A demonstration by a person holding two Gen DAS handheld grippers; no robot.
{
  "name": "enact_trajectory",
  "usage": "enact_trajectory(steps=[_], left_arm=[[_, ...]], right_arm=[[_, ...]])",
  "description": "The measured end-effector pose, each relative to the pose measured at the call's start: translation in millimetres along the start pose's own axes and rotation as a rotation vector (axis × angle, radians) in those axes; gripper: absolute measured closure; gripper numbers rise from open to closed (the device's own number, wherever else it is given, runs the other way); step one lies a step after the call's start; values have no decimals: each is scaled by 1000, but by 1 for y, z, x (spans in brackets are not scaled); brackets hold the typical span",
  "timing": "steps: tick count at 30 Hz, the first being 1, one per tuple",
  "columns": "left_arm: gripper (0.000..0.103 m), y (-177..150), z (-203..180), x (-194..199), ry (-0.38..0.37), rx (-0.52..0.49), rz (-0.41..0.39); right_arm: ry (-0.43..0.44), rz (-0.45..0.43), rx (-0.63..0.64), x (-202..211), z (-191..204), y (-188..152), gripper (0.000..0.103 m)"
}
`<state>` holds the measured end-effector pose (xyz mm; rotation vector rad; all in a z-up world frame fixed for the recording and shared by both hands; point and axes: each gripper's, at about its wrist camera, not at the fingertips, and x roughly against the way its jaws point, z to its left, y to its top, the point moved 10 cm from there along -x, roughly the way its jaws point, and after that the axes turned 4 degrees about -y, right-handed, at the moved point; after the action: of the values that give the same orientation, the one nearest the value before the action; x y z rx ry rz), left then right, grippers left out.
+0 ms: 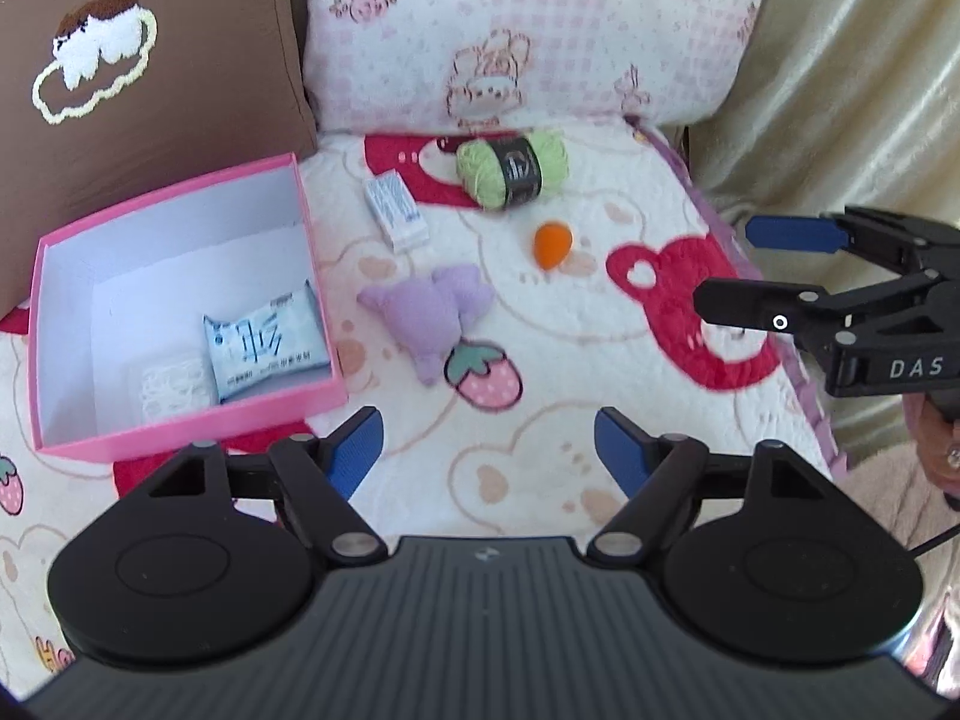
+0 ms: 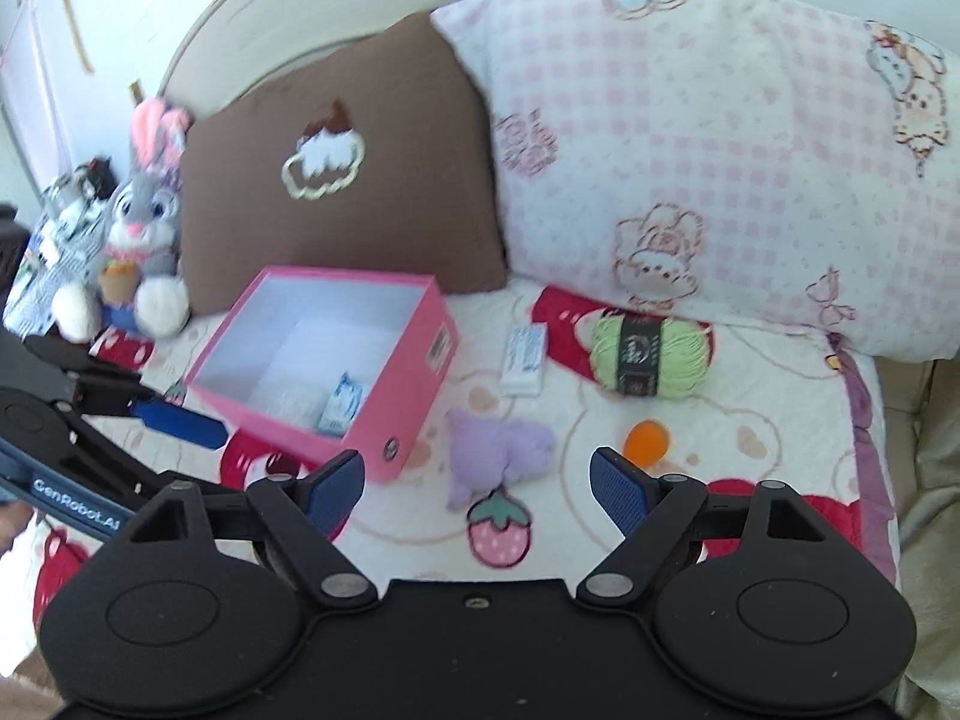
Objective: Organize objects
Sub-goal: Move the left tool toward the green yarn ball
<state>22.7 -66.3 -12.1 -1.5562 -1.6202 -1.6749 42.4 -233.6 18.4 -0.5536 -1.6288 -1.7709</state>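
Note:
A pink box (image 1: 312, 276) (image 2: 414, 384) stands open on the bed at the left. It holds a blue-white tissue packet (image 1: 264, 345) (image 2: 345, 405) and a white lacy item (image 1: 171, 387). On the blanket lie a purple plush (image 1: 435, 312) (image 2: 498, 450), an orange egg-shaped sponge (image 1: 553, 245) (image 2: 645, 441), a green yarn ball (image 1: 510, 167) (image 2: 651, 354) and a small white-blue pack (image 1: 396, 210) (image 2: 525, 360). My left gripper (image 1: 489, 450) is open and empty, above the blanket near the box. My right gripper (image 2: 477, 480) (image 1: 729, 267) is open and empty, short of the plush.
A brown cushion (image 1: 150, 60) (image 2: 342, 180) and a pink checked pillow (image 1: 528, 30) (image 2: 720, 168) lean at the back. A grey rabbit toy (image 2: 141, 228) sits left of the cushion. The bed edge and a beige curtain (image 1: 840, 90) are on the right.

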Motion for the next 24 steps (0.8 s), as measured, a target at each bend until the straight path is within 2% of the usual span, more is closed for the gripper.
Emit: enact_trajectory(steps=[5, 8, 10, 12, 14, 16, 21, 24], left_arm=[[17, 37, 6, -8, -16, 26, -93], [14, 56, 9, -19, -24, 44, -135], [14, 66, 10, -30, -30, 50, -137], [14, 72, 12, -39, -38, 67, -95], [14, 79, 15, -46, -55, 87, -66], [14, 88, 18, -50, -41, 75, -72], [14, 108, 27, -69, -59, 96, -104], [15, 118, 36, -79, -51, 113, -140]], right_arm=[[-49, -62, -2, -16, -13, 23, 16], [-110, -78, 3, -30, -20, 40, 15], [-186, -59, 3, -41, -28, 47, 15], [-240, -19, -42, -52, -42, 50, 15], [-202, 14, -104, -61, -49, 52, 15], [-173, 27, -162, -68, -55, 57, 15], [-185, 2, -258, -84, -66, 69, 15], [-164, 3, -282, -93, -66, 71, 15]])
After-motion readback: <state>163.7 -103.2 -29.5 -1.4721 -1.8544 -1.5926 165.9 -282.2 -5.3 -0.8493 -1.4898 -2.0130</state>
